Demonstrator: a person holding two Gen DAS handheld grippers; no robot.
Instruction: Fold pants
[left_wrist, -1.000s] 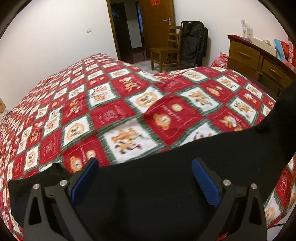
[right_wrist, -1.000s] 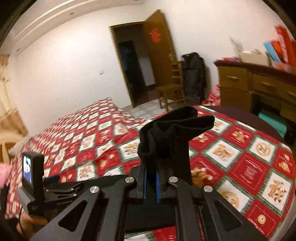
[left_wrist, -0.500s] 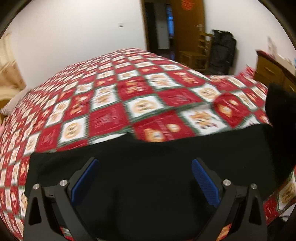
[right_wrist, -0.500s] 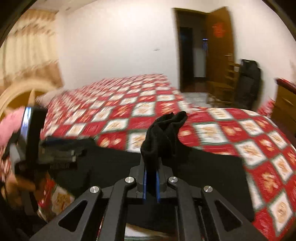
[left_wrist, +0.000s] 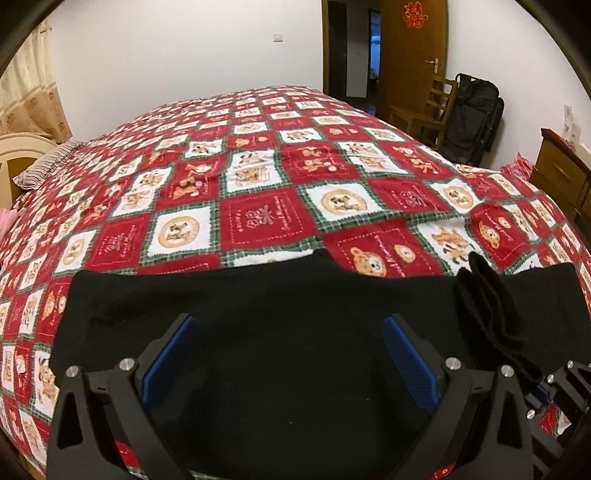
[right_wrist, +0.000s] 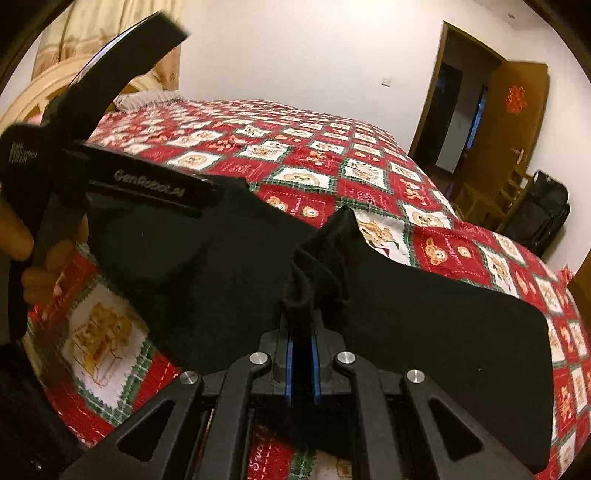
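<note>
On left tongs (right_wrist: 155, 192) body: "GenRobot.AI"; spread wide. Right tongs (right_wrist: 301, 354) pinching black pants (right_wrist: 424, 306).

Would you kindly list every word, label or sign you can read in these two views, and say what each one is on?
"GenRobot.AI": on the black body of the left tool, right wrist view.
Red paper sign on the wooden door: a decorative character, not clearly readable.
Script on the red squares of the bedspread: too small and blurred.
No other text.
</note>
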